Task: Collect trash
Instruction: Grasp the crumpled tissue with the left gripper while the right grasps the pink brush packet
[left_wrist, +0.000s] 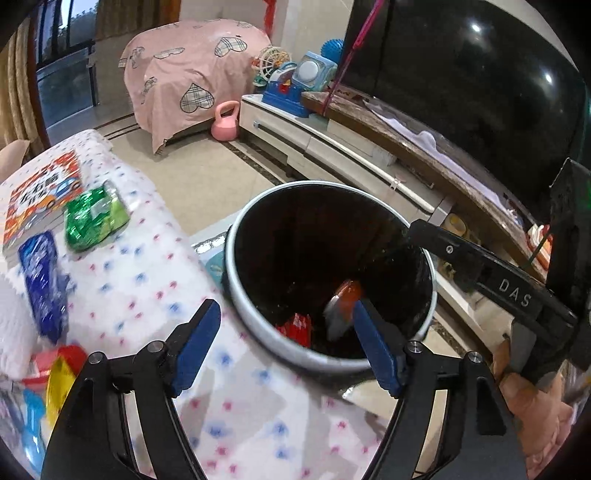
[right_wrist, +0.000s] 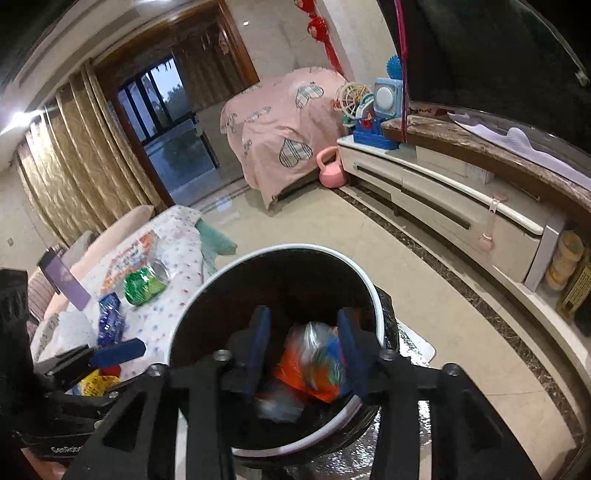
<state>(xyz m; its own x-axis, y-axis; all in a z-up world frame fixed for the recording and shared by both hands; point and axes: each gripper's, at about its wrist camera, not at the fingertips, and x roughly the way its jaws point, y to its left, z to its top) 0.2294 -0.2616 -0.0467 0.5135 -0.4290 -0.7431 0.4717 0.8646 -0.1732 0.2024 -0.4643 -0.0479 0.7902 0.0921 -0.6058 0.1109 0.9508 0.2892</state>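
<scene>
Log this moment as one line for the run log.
Stage: dropping trash | right tool: open above bin, orange wrapper between fingers, blurred | left tool: open, empty | still on table: green packet, blue packet

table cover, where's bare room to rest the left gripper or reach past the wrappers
Bare cloth lies between the green wrapper and the trash bin rim, running down to the open left gripper. It is crowded along the left: picture book, blue wrapper, red and yellow wrappers. The right gripper hangs over the bin.
</scene>
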